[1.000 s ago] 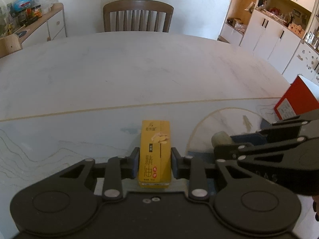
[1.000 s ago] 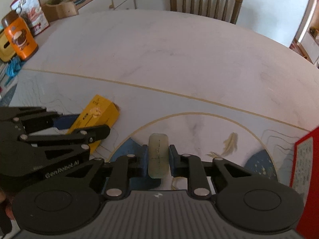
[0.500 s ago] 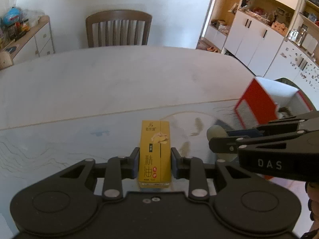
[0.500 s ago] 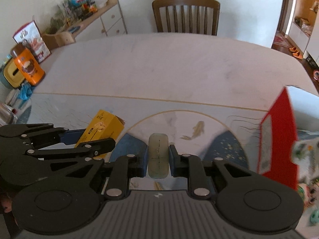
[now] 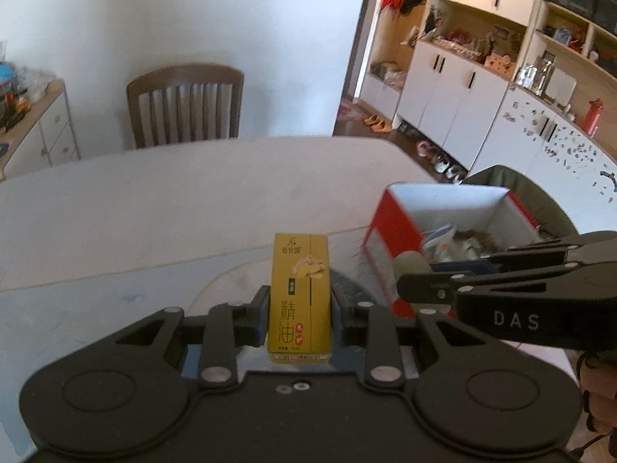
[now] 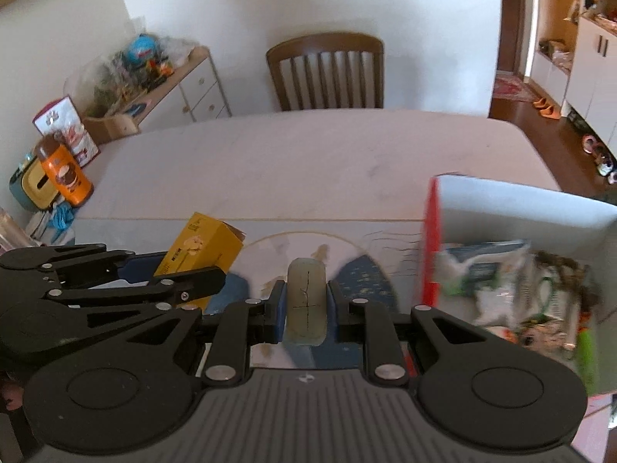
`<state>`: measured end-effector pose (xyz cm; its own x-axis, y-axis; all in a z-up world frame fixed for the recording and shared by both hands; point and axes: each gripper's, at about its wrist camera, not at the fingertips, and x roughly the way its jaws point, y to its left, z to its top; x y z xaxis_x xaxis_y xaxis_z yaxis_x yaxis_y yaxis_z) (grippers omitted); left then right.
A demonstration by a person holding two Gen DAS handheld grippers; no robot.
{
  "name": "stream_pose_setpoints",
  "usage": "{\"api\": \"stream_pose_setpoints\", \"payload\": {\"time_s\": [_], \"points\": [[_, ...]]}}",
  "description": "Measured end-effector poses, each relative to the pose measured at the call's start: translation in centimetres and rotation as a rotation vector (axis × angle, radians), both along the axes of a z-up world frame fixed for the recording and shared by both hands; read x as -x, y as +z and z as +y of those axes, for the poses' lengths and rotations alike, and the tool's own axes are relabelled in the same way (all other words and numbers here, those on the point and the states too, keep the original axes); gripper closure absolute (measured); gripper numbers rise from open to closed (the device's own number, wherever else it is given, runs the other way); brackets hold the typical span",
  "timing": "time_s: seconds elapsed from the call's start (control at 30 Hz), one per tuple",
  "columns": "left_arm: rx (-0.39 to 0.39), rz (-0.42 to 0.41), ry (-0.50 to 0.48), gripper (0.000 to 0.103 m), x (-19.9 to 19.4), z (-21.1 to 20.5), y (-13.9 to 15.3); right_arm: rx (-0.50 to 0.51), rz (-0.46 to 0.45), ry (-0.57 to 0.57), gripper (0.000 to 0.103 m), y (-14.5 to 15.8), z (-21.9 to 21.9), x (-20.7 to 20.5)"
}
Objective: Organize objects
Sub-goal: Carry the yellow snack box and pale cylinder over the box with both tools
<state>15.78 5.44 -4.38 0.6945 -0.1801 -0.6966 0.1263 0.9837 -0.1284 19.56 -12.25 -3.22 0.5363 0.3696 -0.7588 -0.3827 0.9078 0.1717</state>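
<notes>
Yellow carton is clamped upright between the left gripper's fingers, raised above the table. Pale oblong object, a thin cross-shaped mark on its face, is clamped between the right gripper's fingers. Red open box, white inside and holding blurred packets, is seen on the table's right side, just beyond both grippers.
</notes>
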Motion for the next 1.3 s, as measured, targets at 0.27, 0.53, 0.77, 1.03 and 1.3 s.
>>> {"api": "stream_pose_setpoints", "payload": {"time_s": [0.27,0.53,0.77,1.03,1.3], "points": [[0.003,-0.034,-0.064,0.074,-0.5,-4.6,1.8,-0.012,-0.035,-0.061,0.083,1.6,-5.6,0.4],[-0.007,-0.047,-0.128,0.074,-2.2,-9.2,2.3,-0.009,-0.072,-0.131,0.083,2.3,-11.5,0.2],[-0.014,-0.044,-0.179,0.074,-3.5,-13.1,2.0,-0.002,-0.085,-0.200,0.083,2.2,-16.8,-0.4],[-0.020,-0.027,-0.226,0.074,-4.9,-17.2,0.8,0.007,-0.080,-0.263,0.083,1.3,-22.3,-1.2],[-0.039,0.017,-0.243,0.074,-6.9,-20.1,-1.0,0.015,-0.055,-0.278,0.083,-0.3,-25.6,-2.4]]}}
